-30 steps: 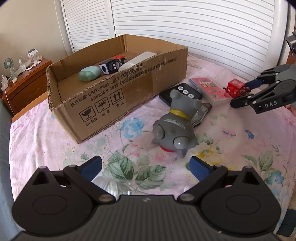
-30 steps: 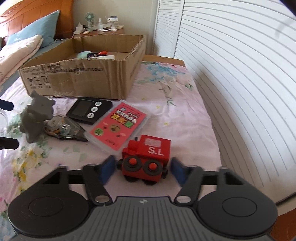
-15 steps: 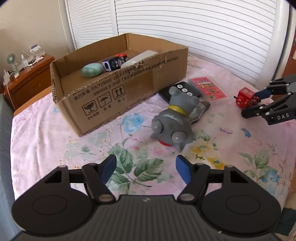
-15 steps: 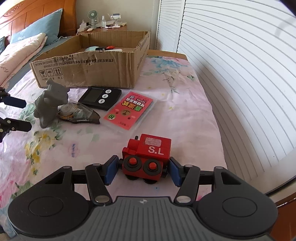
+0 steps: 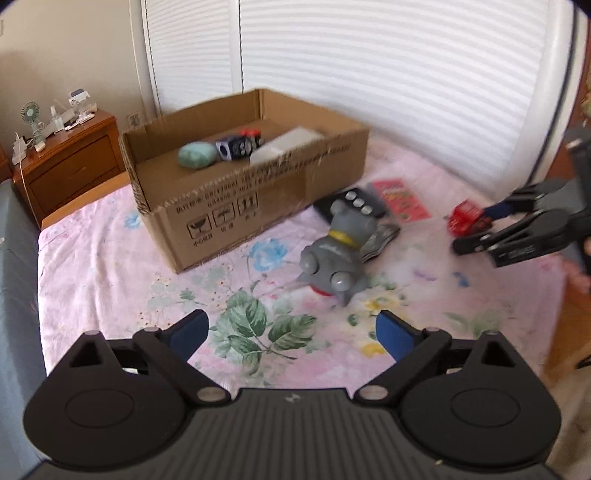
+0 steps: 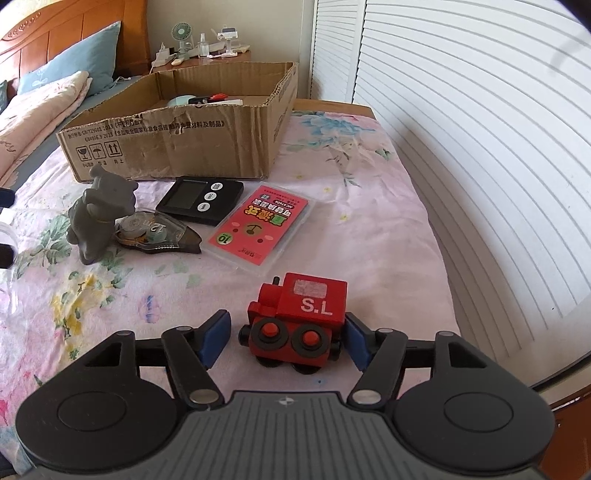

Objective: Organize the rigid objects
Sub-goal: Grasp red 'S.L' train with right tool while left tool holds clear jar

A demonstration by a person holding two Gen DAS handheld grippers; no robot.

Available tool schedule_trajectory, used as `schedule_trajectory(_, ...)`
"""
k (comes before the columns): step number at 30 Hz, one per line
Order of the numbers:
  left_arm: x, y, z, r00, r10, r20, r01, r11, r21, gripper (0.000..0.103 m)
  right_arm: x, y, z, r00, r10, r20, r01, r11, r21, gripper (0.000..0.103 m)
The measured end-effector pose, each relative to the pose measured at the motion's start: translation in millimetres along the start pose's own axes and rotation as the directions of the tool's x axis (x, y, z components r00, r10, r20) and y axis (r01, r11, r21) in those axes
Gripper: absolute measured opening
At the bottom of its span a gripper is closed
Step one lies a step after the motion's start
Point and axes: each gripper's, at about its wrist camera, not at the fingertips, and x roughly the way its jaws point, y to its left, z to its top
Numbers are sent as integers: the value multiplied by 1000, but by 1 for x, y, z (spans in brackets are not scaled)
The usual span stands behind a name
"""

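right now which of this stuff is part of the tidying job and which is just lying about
Part of the job:
- red toy train, between the fingers of the right tool
- grey dog figure
- black timer
- pink card case
- tape dispenser
- cardboard box, already holding a few items

Just lying about:
- pillows
- nightstand with its small fan

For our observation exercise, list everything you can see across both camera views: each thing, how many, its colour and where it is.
cardboard box: 1, brown, far end of bed
mint oval object: 1, green, inside box
red toy train: 1, red, between right claw's fingers
grey dog figure: 1, grey, on bedspread near box
black timer: 1, black, before box
pink card case: 1, pink, beside timer
tape dispenser: 1, clear, beside dog
nightstand: 1, wooden, beyond bed
left claw: open, empty
right claw: open around train
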Motion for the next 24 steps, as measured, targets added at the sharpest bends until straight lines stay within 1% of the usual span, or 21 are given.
schedule_trajectory(3,-14,2,-7,1000,13,-3,-13,1000,14,101,0,0,-1,1000,10,-1,-10,1000,4,73)
schedule_trajectory(5,-16,3,-17,999,45,-18,-45,999,25,101,0,0,-1,1000,14,-1,-14,1000,3,75)
schedule_trajectory(9,-7,7,-32,996,64,-68,-64,998,4,101,2,2,1,1000,11,-3,-11,1000,2,76)
schedule_trajectory(12,1,7,-39,995,68,-78,-68,998,-1,101,3,3,2,1000,7,-9,-7,1000,7,76)
schedule_trajectory(16,8,4,-41,993,95,-67,-93,995,35,100,4,4,4,1000,-5,-19,6,1000,8,76)
schedule_trajectory(21,11,5,-42,995,70,-75,-69,997,22,96,6,3,6,999,-17,-30,18,1000,20,76)
schedule_trajectory(24,12,6,-42,994,74,-75,-72,997,21,96,7,4,7,999,-20,-34,20,1000,16,75)
